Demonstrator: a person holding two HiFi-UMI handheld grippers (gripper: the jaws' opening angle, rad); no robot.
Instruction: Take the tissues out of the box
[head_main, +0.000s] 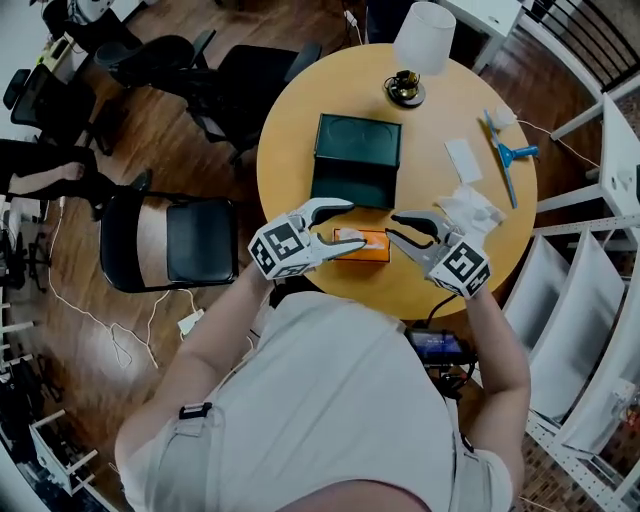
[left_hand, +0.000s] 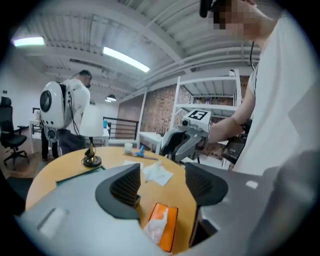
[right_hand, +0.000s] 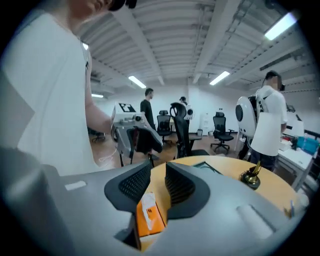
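An orange tissue box (head_main: 364, 246) lies near the front edge of the round wooden table (head_main: 300, 130), with a white tissue (head_main: 349, 238) poking from its slot. My left gripper (head_main: 342, 222) hovers over the box's left end, jaws wide apart and empty. My right gripper (head_main: 392, 227) is at the box's right end, jaws only narrowly apart and nothing between them. In the left gripper view the box (left_hand: 169, 225) lies below the jaws (left_hand: 162, 182). The right gripper view shows the box (right_hand: 150, 220) under its jaws (right_hand: 157, 185). Loose crumpled tissues (head_main: 470, 210) lie on the table to the right.
A dark green open case (head_main: 357, 160) sits behind the box. Farther back stands a lamp (head_main: 415, 50); a blue squeegee (head_main: 510, 160) and a white sheet (head_main: 462, 160) lie at the right. A black chair (head_main: 190, 240) stands left of the table, white shelving (head_main: 600, 300) right.
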